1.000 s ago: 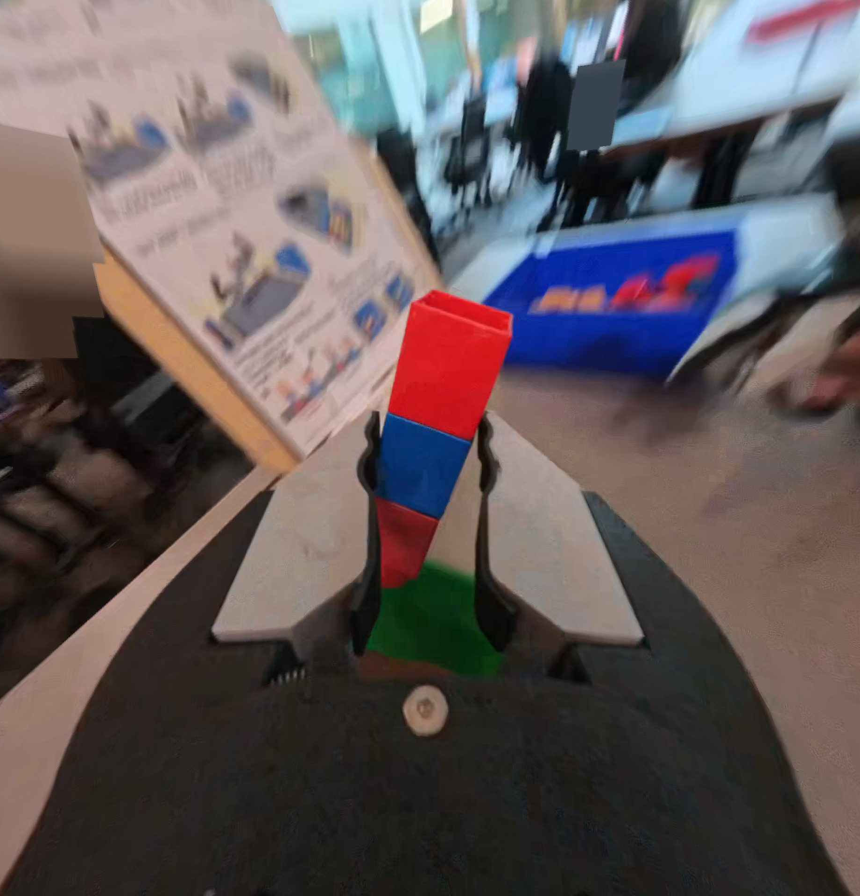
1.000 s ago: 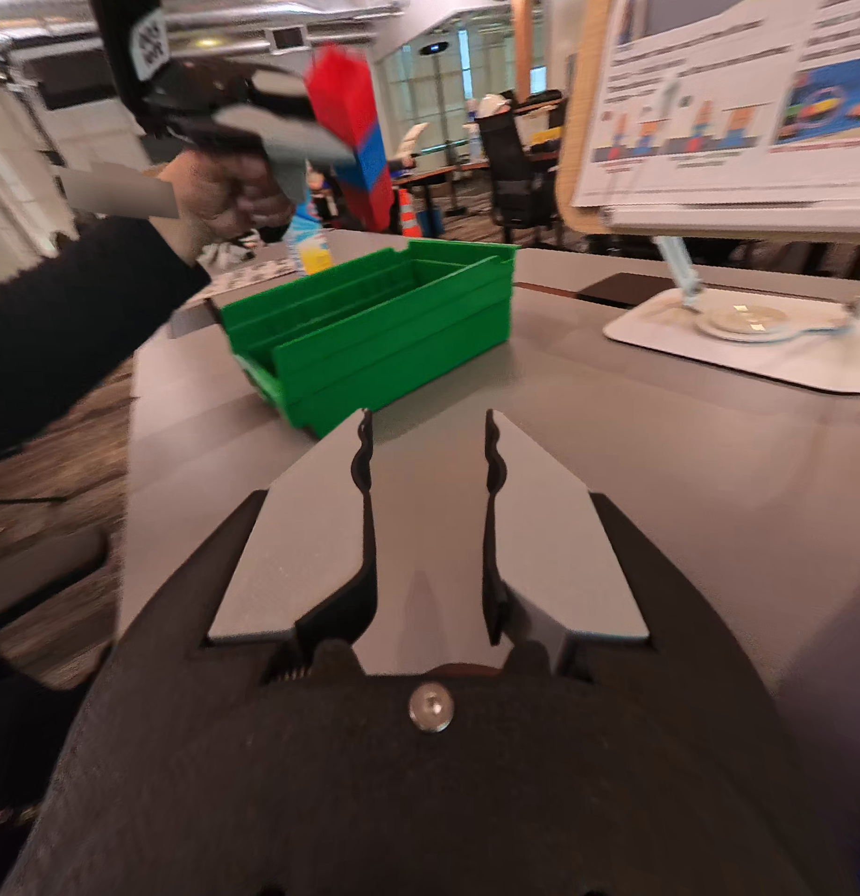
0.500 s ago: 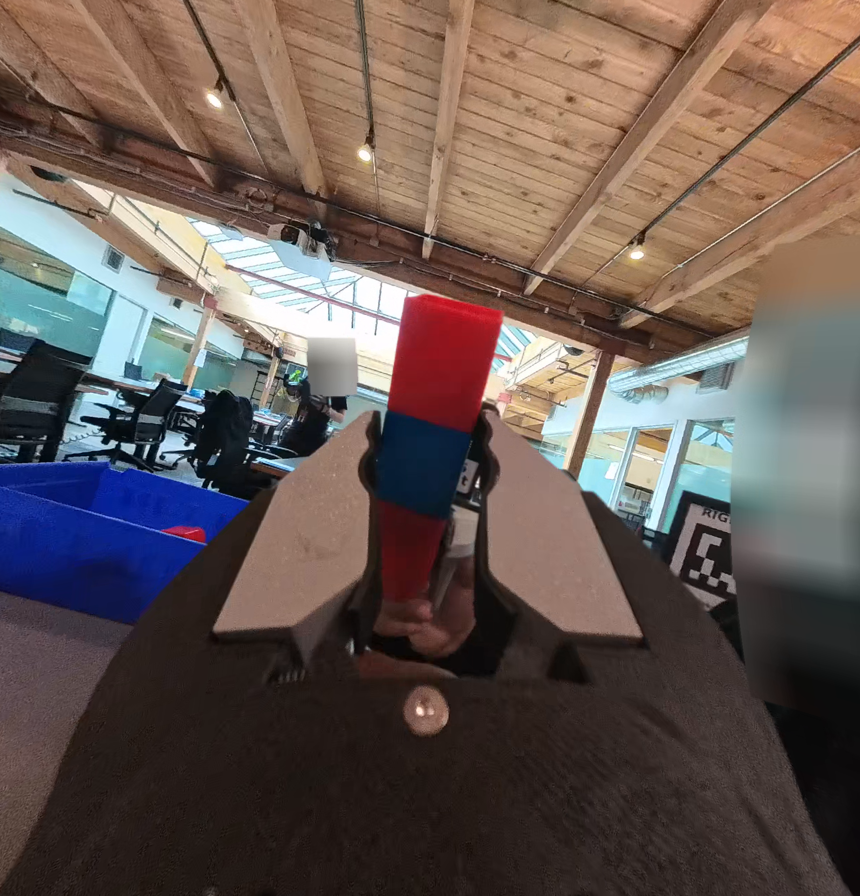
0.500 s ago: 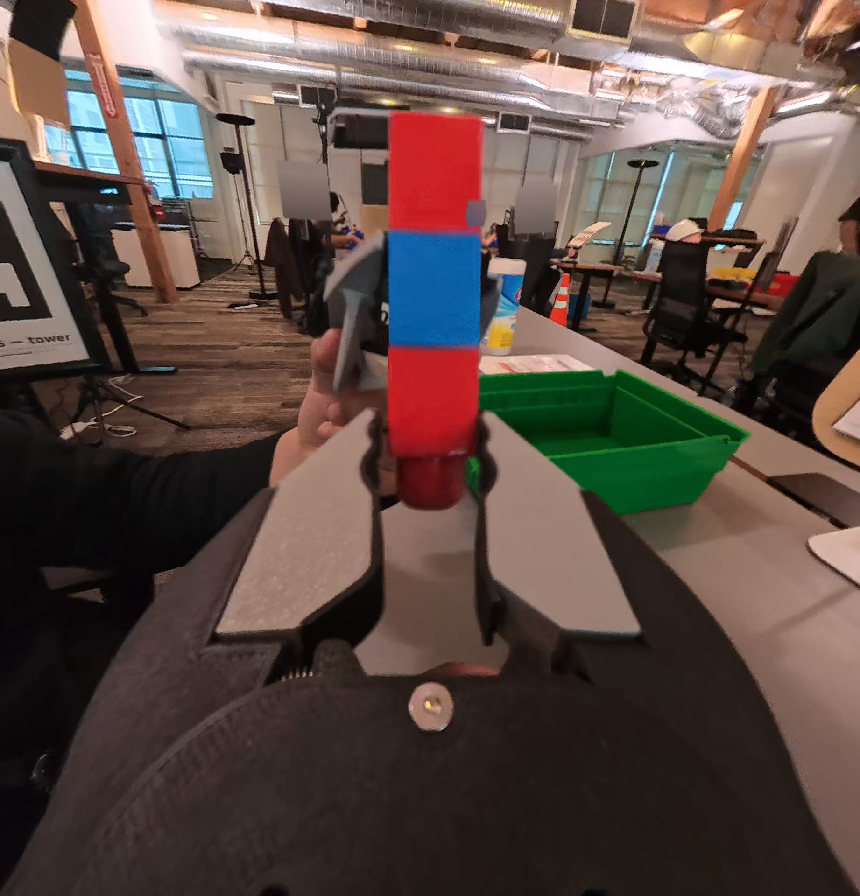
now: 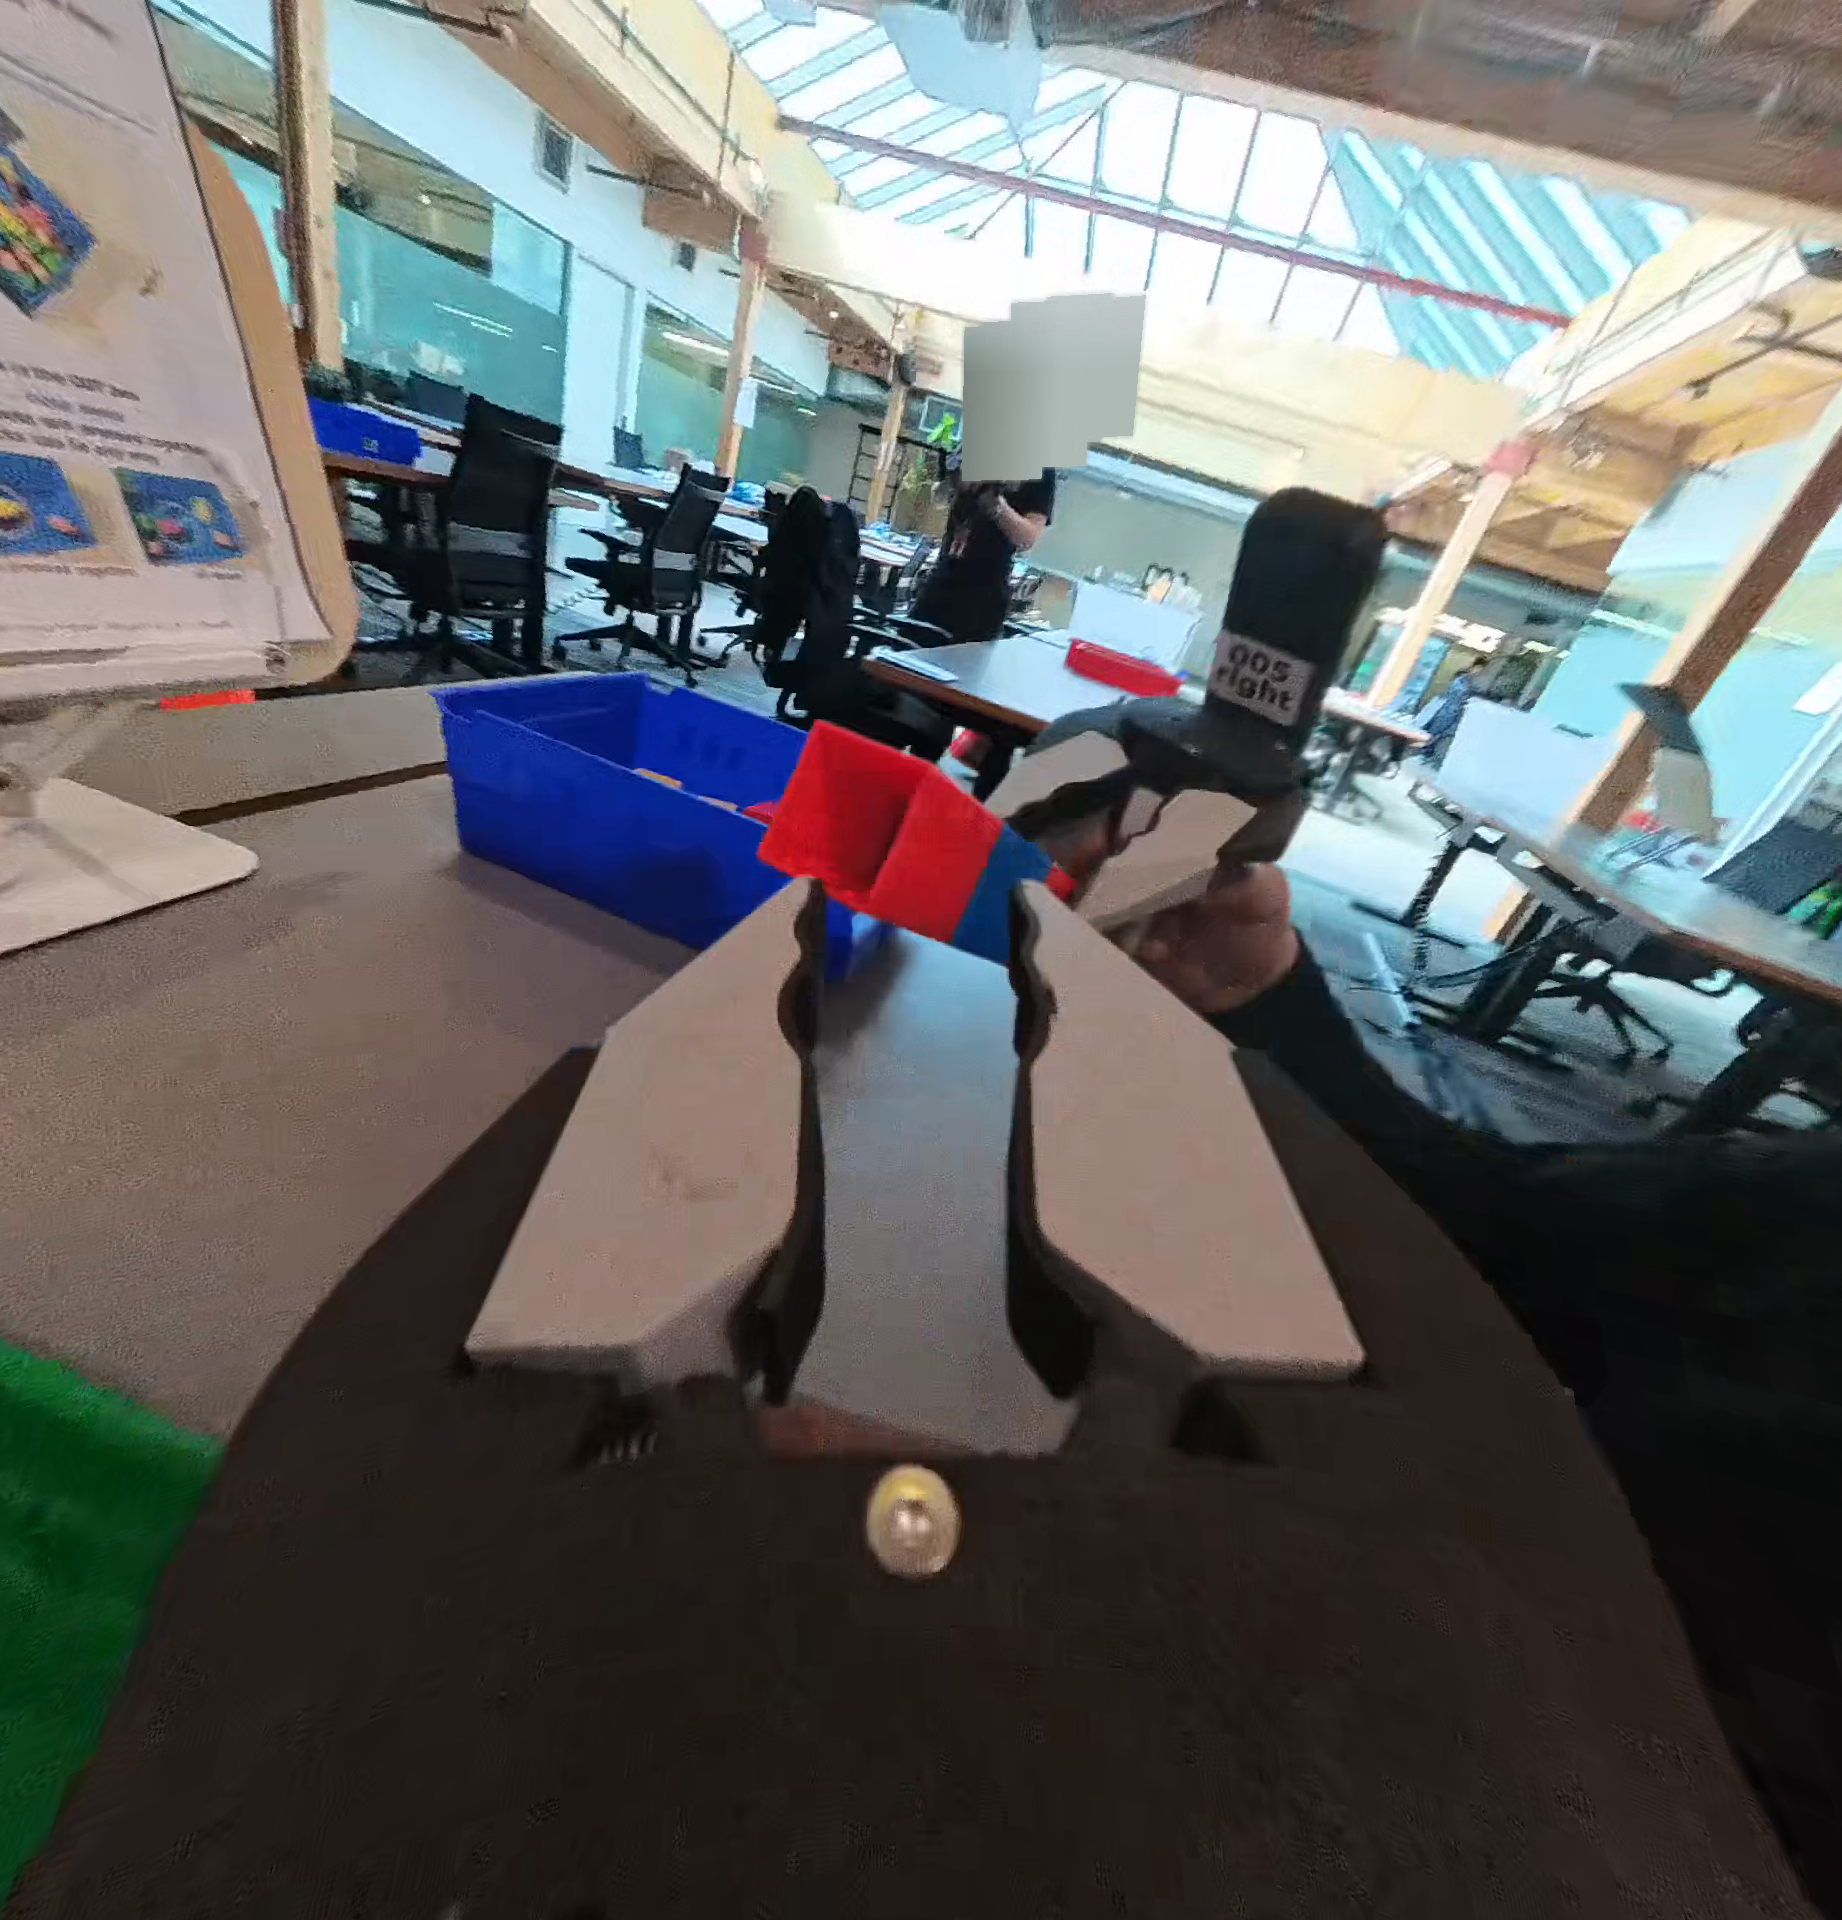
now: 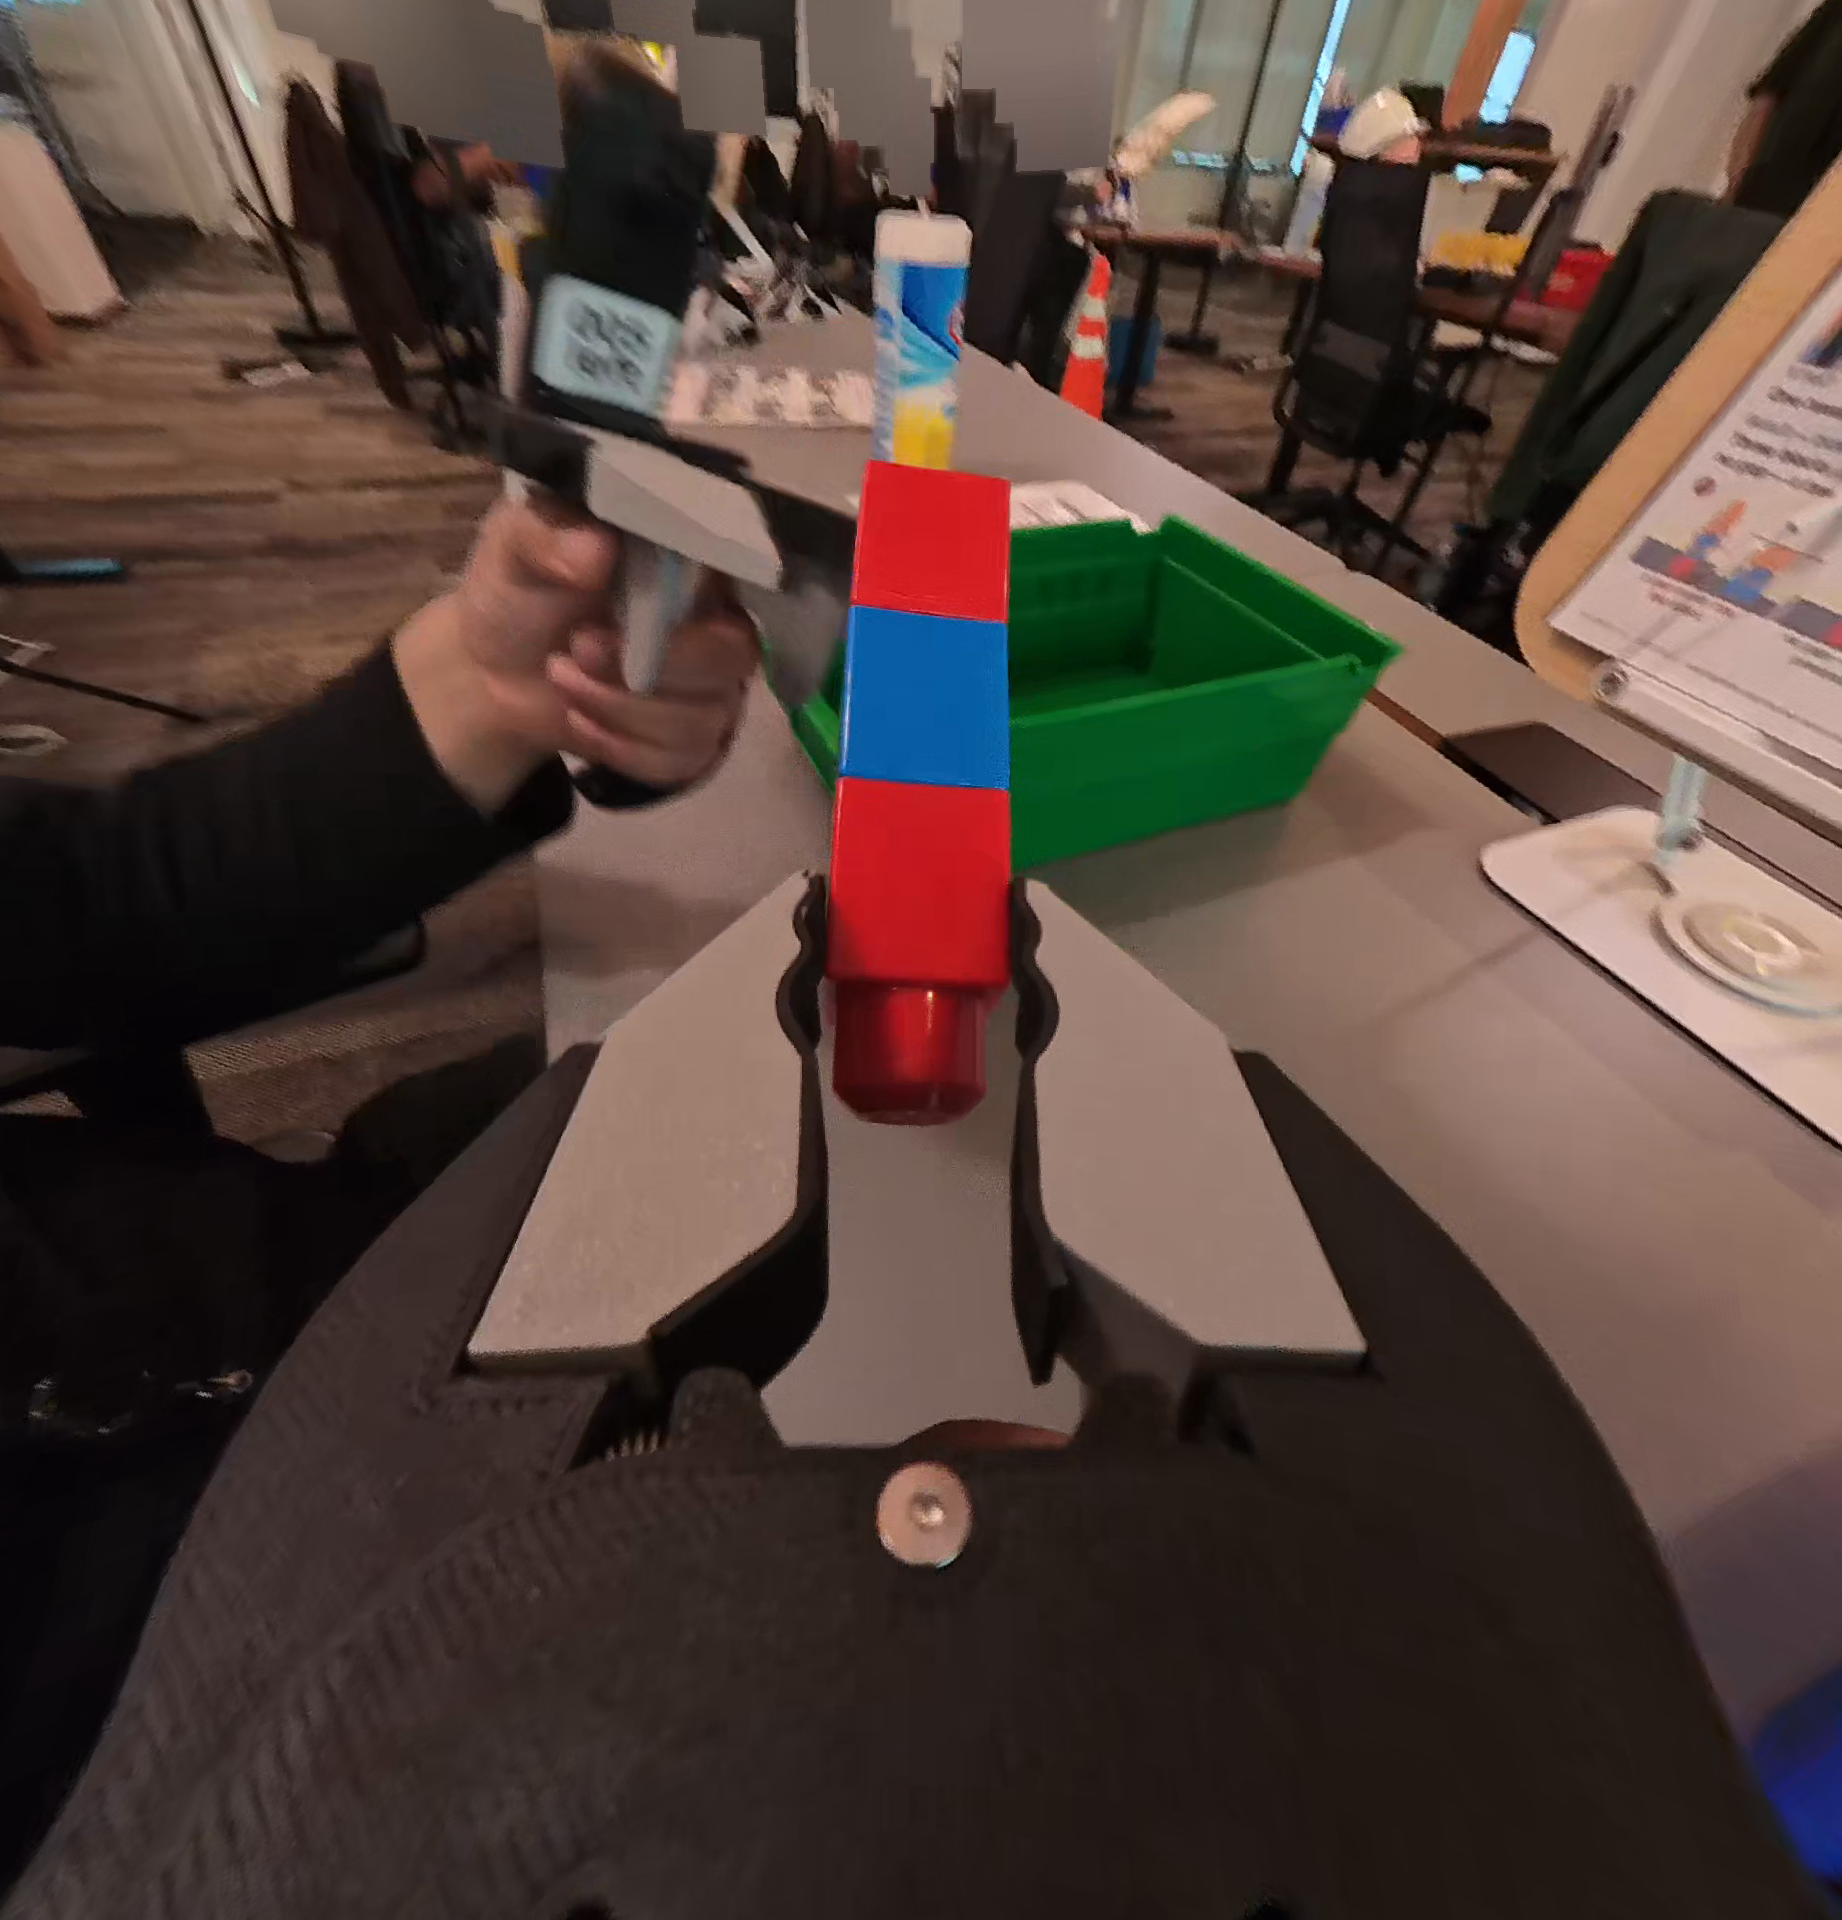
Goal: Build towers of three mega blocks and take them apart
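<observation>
Three stacked blocks [image 6: 922,727] stand at frame centre, our right gripper [image 6: 915,961] clamped on the bottom red one while our left gripper [image 5: 912,940] waits parted and empty, so we should pinch the top block squarely and pull straight

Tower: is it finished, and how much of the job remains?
Built: the tower joins red, blue, red blocks. In hand: the right hand-held gripper clamps its end block; the left hand-held gripper is open, empty. Left: pulling all three apart.
</observation>
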Available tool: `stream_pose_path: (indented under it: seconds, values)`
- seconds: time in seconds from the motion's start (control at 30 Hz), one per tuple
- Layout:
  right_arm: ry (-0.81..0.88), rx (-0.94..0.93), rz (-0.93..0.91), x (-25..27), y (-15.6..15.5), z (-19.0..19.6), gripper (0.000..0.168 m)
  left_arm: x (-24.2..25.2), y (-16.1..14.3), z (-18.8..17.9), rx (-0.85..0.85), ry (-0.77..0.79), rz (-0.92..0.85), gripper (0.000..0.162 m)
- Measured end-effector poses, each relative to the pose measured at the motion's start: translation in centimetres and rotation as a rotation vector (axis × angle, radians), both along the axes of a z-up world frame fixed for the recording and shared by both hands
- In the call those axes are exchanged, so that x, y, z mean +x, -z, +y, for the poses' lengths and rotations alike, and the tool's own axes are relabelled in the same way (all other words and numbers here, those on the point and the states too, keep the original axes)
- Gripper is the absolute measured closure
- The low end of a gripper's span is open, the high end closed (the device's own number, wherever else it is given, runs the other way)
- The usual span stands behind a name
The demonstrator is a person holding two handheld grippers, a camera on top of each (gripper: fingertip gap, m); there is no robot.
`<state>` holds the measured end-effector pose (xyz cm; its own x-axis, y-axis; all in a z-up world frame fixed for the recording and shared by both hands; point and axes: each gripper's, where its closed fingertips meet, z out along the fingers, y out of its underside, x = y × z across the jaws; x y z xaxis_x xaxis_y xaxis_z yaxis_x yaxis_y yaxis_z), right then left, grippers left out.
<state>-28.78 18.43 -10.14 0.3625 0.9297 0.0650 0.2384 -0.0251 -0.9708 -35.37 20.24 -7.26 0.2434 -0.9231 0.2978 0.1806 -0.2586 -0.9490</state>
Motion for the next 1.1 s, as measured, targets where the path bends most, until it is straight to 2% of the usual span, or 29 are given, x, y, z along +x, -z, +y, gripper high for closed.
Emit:
stream_pose_path:
  seconds: [0.07,0.13,0.2,0.3,0.4,0.53,0.67,0.8,0.87,0.93,0.97,1.0,1.1]
  values:
    - [0.027,-0.029,-0.044,0.6,0.9,0.6,0.136,-1.4,0.2,0.0,0.077,-0.068,0.069,0.131]
    - [0.026,-0.077,-0.080,0.7,2.0,0.9,0.136,-2.1,0.9,0.0,0.110,-0.104,0.155,0.122]
    - [0.033,-0.106,-0.128,0.7,3.4,1.3,0.136,-2.0,2.1,-0.3,0.147,-0.101,0.240,0.119]
    - [0.026,-0.144,-0.172,0.4,4.8,1.4,0.136,-0.8,4.9,-1.8,0.207,-0.012,0.394,0.106]
    - [0.020,-0.170,-0.222,-0.1,6.0,1.3,0.136,0.4,6.3,-0.9,0.299,-0.076,0.485,0.106]
    - [0.034,-0.186,-0.277,-0.7,7.7,1.7,0.136,2.9,9.4,-0.8,0.318,-0.024,0.573,0.106]
    - [0.003,-0.194,-0.294,-1.2,8.3,1.2,0.136,3.7,12.5,0.7,0.371,-0.072,0.722,0.095]
    - [-0.037,-0.169,-0.310,-1.7,8.0,0.2,0.136,4.4,13.8,0.2,0.387,-0.023,0.753,0.093]
    - [-0.040,-0.131,-0.341,-2.0,8.1,-0.1,0.136,4.8,14.3,-0.5,0.371,0.032,0.756,0.109]
    - [-0.046,-0.102,-0.359,-2.3,8.1,-0.4,0.136,5.1,14.9,-1.2,0.350,0.093,0.760,0.114]
    - [-0.055,-0.094,-0.350,-2.5,7.9,-0.6,0.139,5.4,15.1,-1.5,0.334,0.119,0.753,0.115]
    - [-0.080,-0.085,-0.328,-2.8,7.5,-1.0,0.155,5.7,15.1,-1.5,0.316,0.129,0.739,0.115]
    - [-0.044,-0.039,-0.265,-2.6,6.1,-0.3,0.162,6.6,14.6,-1.2,0.307,0.104,0.687,0.116]
